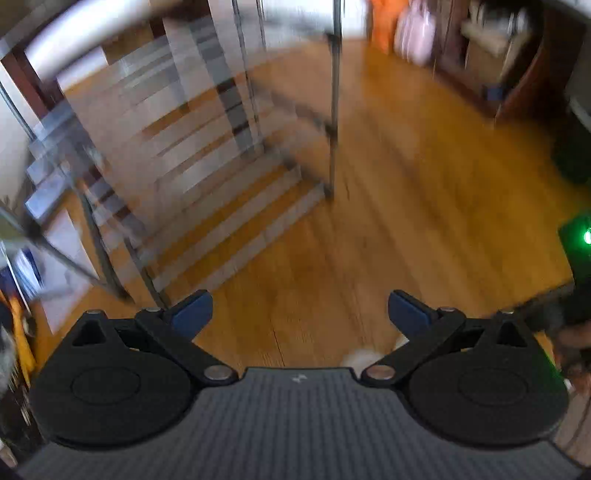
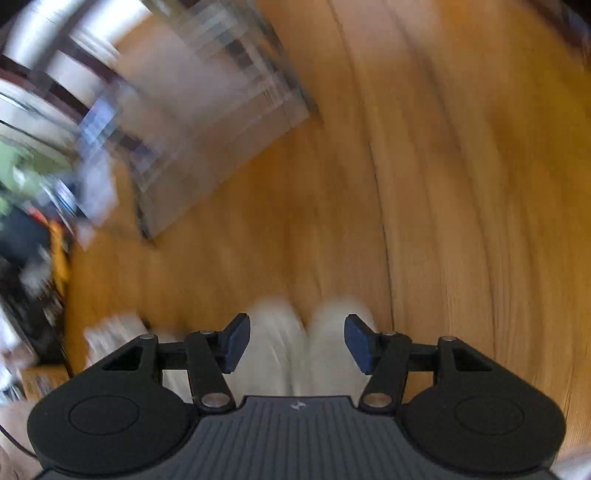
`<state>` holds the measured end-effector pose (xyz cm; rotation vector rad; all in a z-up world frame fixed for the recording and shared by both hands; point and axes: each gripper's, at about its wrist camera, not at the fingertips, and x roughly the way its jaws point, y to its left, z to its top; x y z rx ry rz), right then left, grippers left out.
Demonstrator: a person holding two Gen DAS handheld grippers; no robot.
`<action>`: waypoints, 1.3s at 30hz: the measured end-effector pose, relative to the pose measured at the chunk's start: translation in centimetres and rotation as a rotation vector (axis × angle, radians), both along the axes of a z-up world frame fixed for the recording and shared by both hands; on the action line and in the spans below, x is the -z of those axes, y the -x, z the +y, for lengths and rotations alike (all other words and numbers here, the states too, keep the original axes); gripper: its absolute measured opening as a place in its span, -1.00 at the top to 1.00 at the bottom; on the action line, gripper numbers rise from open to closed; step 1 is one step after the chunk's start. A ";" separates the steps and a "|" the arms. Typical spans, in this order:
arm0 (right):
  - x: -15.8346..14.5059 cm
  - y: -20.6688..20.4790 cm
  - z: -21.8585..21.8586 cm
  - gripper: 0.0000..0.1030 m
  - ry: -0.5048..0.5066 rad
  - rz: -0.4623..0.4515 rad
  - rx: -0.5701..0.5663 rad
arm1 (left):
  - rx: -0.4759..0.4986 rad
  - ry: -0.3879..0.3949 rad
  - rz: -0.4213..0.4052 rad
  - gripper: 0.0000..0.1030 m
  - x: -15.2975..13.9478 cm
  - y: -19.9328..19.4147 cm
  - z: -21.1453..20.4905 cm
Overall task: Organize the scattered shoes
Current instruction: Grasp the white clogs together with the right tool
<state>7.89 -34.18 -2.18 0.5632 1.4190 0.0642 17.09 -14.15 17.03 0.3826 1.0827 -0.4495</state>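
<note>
In the right wrist view, a pair of white shoes (image 2: 275,354) lies side by side on the wooden floor, blurred, straight below my right gripper (image 2: 298,341). Its blue pads (image 2: 236,341) stand apart on either side of the pair and do not press on it. In the left wrist view, my left gripper (image 1: 300,314) is wide open over bare floor with nothing between its pads. A small white patch (image 1: 364,359), perhaps a shoe, shows just under its right finger. A metal shoe rack (image 1: 207,173) with slatted shelves stands ahead on the left.
The rack (image 2: 207,129) also appears at the upper left of the right wrist view, with dark clutter (image 2: 33,251) beside it. Orange and pink items (image 1: 402,29) and wooden furniture (image 1: 517,74) line the far wall. A dark device with a green light (image 1: 585,236) is at the right edge.
</note>
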 end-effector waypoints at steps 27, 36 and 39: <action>4.7 -0.4 11.4 0.55 0.314 -0.184 -0.401 | -0.178 -0.092 0.057 -1.00 5.5 -0.8 1.8; 4.1 -2.8 10.8 -0.32 0.318 -0.129 -0.368 | -0.190 -0.086 0.185 -1.00 8.7 -2.2 1.8; 4.7 -2.3 12.6 -0.48 0.395 -0.113 -0.544 | -0.179 -0.032 0.254 -1.00 9.1 -2.0 1.5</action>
